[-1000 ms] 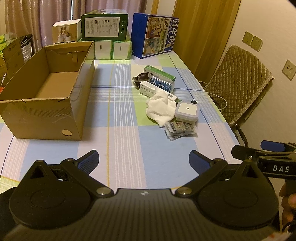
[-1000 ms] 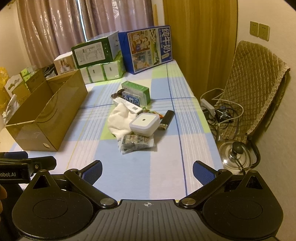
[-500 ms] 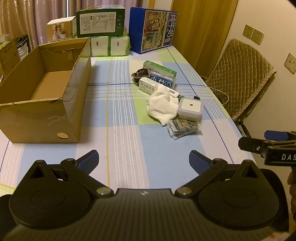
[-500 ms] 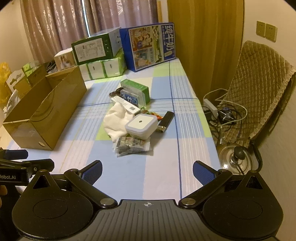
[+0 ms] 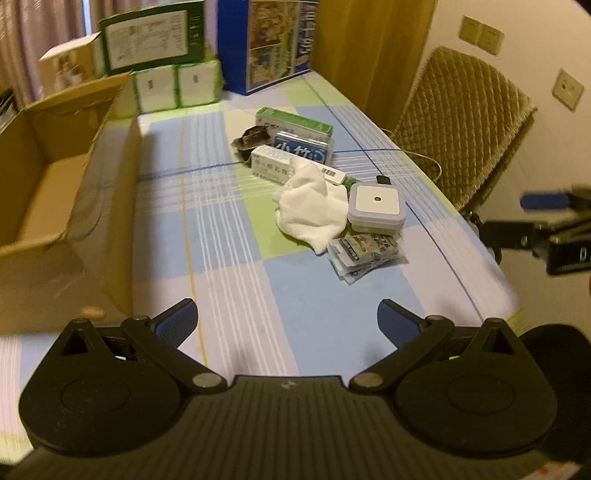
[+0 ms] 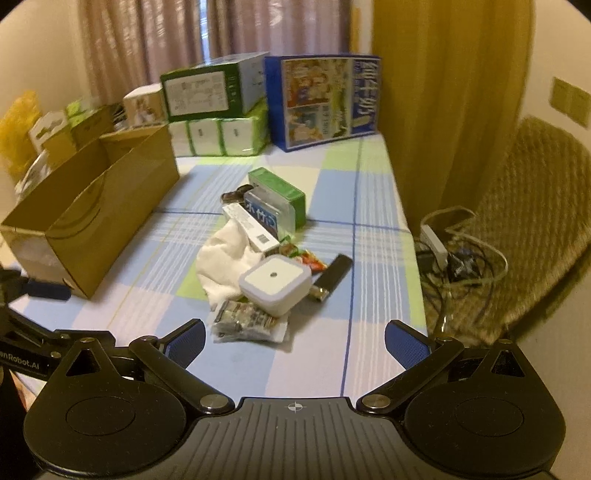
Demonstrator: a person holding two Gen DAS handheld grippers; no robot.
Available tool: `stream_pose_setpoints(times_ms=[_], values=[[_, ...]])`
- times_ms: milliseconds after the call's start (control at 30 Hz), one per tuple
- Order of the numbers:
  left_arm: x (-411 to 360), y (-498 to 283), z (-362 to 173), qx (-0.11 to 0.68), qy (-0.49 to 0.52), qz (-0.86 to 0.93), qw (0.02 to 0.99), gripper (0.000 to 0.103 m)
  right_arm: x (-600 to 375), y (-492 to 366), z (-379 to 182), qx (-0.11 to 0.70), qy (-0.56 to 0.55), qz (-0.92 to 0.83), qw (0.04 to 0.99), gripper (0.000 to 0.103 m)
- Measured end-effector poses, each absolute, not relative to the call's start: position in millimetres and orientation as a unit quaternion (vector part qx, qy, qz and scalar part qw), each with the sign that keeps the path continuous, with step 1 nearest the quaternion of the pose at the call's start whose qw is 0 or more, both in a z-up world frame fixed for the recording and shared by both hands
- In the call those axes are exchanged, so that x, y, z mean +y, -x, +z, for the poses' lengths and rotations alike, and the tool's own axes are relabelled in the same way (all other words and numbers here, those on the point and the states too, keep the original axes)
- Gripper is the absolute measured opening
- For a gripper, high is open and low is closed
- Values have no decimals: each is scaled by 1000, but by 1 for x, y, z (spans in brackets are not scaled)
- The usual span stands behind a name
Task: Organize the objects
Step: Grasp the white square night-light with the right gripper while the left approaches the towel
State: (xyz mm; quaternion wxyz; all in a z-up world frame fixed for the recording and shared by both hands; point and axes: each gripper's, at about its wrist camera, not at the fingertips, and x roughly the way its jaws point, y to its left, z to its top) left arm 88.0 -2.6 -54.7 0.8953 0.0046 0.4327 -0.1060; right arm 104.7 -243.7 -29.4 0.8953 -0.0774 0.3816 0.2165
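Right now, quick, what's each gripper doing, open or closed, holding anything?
Left gripper: open, holding nothing, above the table.
Right gripper: open, holding nothing, pointed at the clutter pile.

A long table fills the middle of the room, covered by a checked cloth in pale blue, green and white; behind its far end hang pinkish-grey curtains with a bright strip of window between them; to the right a heavy ochre curtain falls beside the table's edge; the cream wall next to it carries switch plates; a chair under a quilted tan cover stands close against the table's right side; tangled cables and a power strip lie just beside that chair; the light is dim, warm and yellowish.
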Motion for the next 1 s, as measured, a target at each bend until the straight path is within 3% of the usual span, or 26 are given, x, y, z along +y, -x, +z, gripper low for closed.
stream_pose_setpoints(times_ms=[200, 367, 767, 933, 1000], values=[[-7, -115, -69, 424, -45, -127, 895, 102, -232, -134, -41, 378, 127, 276, 875, 100], [-15, -139, -80, 432, -66, -158, 886, 92, -218, -164, -63, 393, 147, 310, 853, 90], [-17, -187, -96, 430, -68, -191, 880, 89, -195, -215, -108, 412, 217, 371, 803, 82], [-19, -197, -101, 431, -74, -200, 877, 82, -192, -225, -119, 419, 222, 383, 793, 69], [-20, -200, -103, 429, -76, -201, 877, 82, -193, -228, -121, 419, 214, 380, 797, 68]])
